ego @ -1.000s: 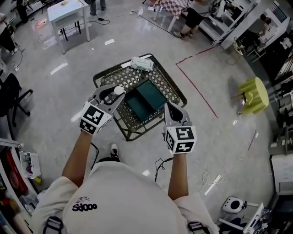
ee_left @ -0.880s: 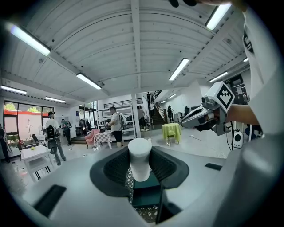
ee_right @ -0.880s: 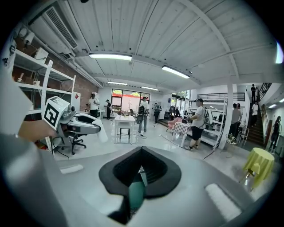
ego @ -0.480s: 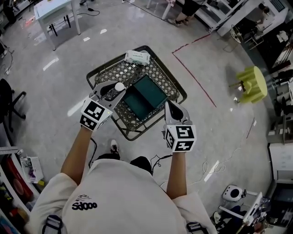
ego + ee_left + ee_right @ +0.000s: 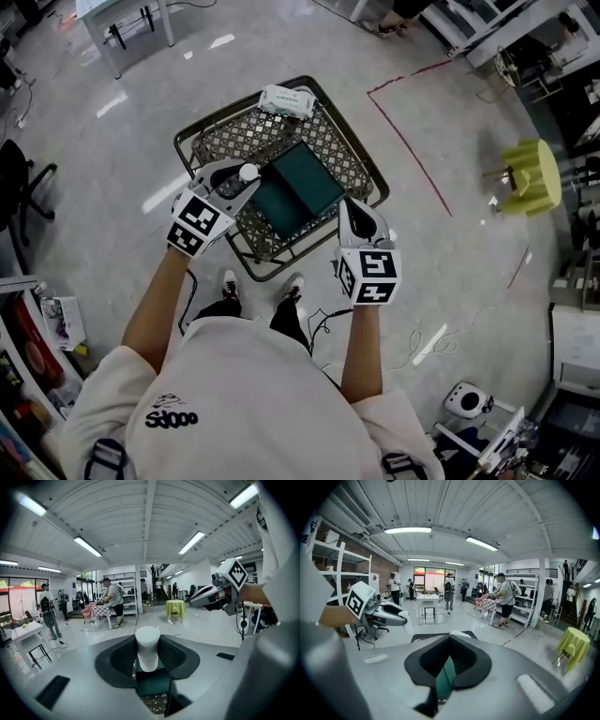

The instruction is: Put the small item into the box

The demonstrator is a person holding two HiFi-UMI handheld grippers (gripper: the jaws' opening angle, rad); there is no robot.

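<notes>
From the head camera we look steeply down, past the person's shoulders, onto the mesh table (image 5: 234, 141) and the green box (image 5: 295, 187) at its middle, from well above. Each gripper view rides low and close by the table's near side, looking along its own jaws into the hall. Both show the box beneath the jaws. The left gripper view catches the right gripper (image 5: 192, 603) at its right. The right gripper view catches the left gripper (image 5: 401, 616) at its left.

From the head view, see only the white tip of the item (image 5: 247, 172); rest buried between the jaws of the left gripper (image 5: 243, 178), just left of the box (image 5: 298, 187). From either gripper view, get only a green sliver of box through the jaws. Can't read print on the packet (image 5: 286, 99) beyond the box: too small.
</notes>
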